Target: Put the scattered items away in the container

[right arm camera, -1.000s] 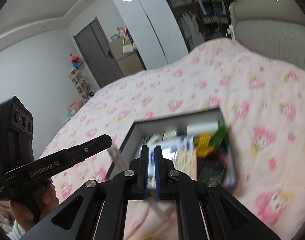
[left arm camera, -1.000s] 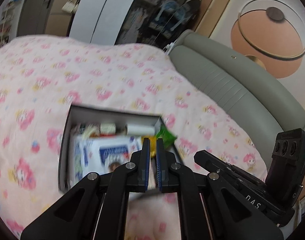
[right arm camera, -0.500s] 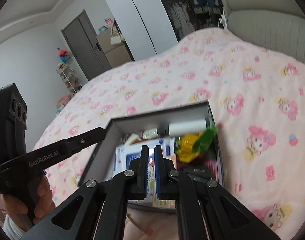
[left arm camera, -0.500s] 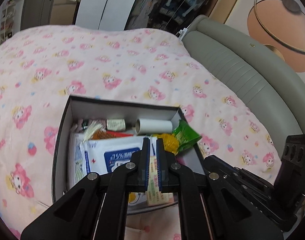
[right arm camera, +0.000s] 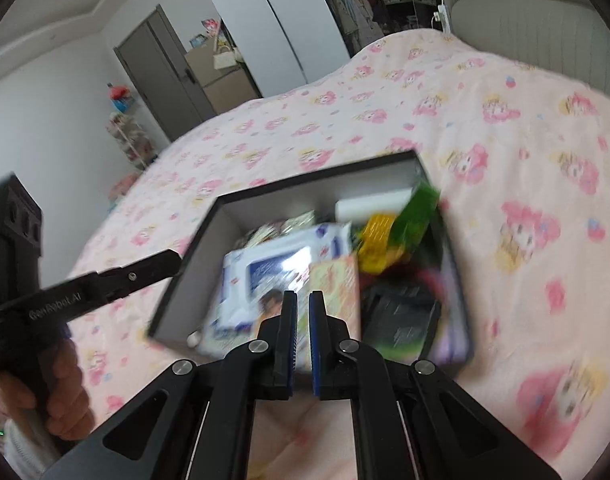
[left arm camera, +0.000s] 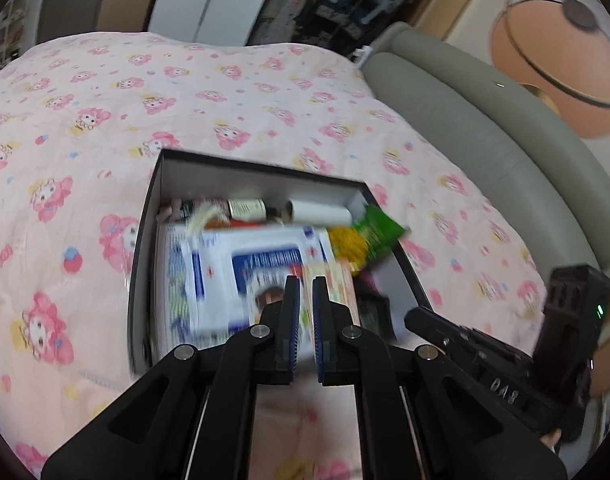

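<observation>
- The container (left arm camera: 153,216) is one dark-walled, pale-lined open box resting on the bed (left arm camera: 85,128), whose cover is pink with a cartoon print.
- Inside, blurred: one large white-and-blue packet (left arm camera: 241,276), one white roll (left arm camera: 319,213), one green packet (left arm camera: 379,232) poking over the right wall, one yellow item (left arm camera: 347,244), one small bottle (left arm camera: 247,209).
- The left claw (left arm camera: 303,280) hangs over the box's near part, jaws nearly together with a narrow slit, holding nothing.
- The right claw (right arm camera: 298,295) hangs likewise, jaws nearly together, empty.

left gripper (right arm camera: 85,294): "GenRobot.AI" | right gripper (left arm camera: 501,384): "DAS"
</observation>
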Motion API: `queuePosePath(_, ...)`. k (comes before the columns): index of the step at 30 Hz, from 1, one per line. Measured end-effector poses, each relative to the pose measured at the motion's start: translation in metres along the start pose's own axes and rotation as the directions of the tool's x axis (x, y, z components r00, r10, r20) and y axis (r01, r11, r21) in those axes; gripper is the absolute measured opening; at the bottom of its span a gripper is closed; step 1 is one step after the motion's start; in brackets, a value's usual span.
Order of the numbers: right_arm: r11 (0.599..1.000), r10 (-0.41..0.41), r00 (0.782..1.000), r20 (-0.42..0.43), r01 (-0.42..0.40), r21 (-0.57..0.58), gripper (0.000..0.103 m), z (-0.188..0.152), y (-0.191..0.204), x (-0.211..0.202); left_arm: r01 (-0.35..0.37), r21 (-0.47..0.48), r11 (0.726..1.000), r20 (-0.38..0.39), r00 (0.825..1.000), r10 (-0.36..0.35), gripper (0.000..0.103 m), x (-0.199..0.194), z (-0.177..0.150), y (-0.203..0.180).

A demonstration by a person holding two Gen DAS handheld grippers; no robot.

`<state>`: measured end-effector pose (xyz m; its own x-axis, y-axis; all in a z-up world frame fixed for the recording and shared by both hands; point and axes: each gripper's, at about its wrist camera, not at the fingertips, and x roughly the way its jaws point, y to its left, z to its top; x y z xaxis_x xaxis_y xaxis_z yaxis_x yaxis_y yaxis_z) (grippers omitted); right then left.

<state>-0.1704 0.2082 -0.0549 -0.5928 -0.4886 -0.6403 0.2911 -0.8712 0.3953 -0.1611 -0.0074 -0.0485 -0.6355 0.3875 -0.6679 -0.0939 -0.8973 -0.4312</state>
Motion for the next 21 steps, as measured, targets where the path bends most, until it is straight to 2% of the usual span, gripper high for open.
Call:
queuePosePath(5, 0.996, 0.081, 0.996, -0.04, -0.08, 0.034, 0.004, -0.044, 0.008, -0.013, 0.039, -0.022, 0.999, -0.047, 0.998, -0.04, 0.006, -0.02, -0.055, 0.024)
queuePosePath(9, 0.995, 0.104, 0.986, -0.13, -0.102, 0.02, 0.004, -0.073, 0.018, 0.003, -0.031, -0.119, 0.992, -0.114, 0.993, 0.018, 0.007, -0.005, -0.087, 0.06)
queuePosePath(10, 0.994, 0.105, 0.981, -0.164, -0.104, 0.015, 0.004, -0.08, 0.021, 0.012, -0.046, -0.133, 0.99, -0.12, 0.992, 0.03, 0.009, -0.001, -0.091, 0.067)
queuePosePath(12, 0.994, 0.105, 0.972, -0.212, -0.106, 0.005, 0.006, -0.087, 0.025, 0.028, -0.074, -0.174, 0.982, -0.137, 0.989, 0.05, 0.023, 0.008, -0.095, 0.082)
queuePosePath(16, 0.997, 0.065, 0.948, -0.31, -0.071, -0.007, 0.013, -0.104, 0.029, 0.063, -0.125, -0.239, 0.963, -0.152, 0.984, 0.09, 0.029, 0.02, -0.098, 0.107)
queuePosePath(18, 0.999, 0.045, 0.94, -0.338, -0.047, 0.004, 0.022, -0.11, 0.026, 0.074, -0.14, -0.272, 0.952, -0.145, 0.984, 0.103, 0.031, 0.024, -0.099, 0.12)
queuePosePath(21, 0.999, 0.039, 0.929, -0.369, -0.031, 0.028, 0.029, -0.116, 0.02, 0.087, -0.136, -0.328, 0.935, -0.13, 0.987, 0.097, 0.031, 0.031, -0.099, 0.139)
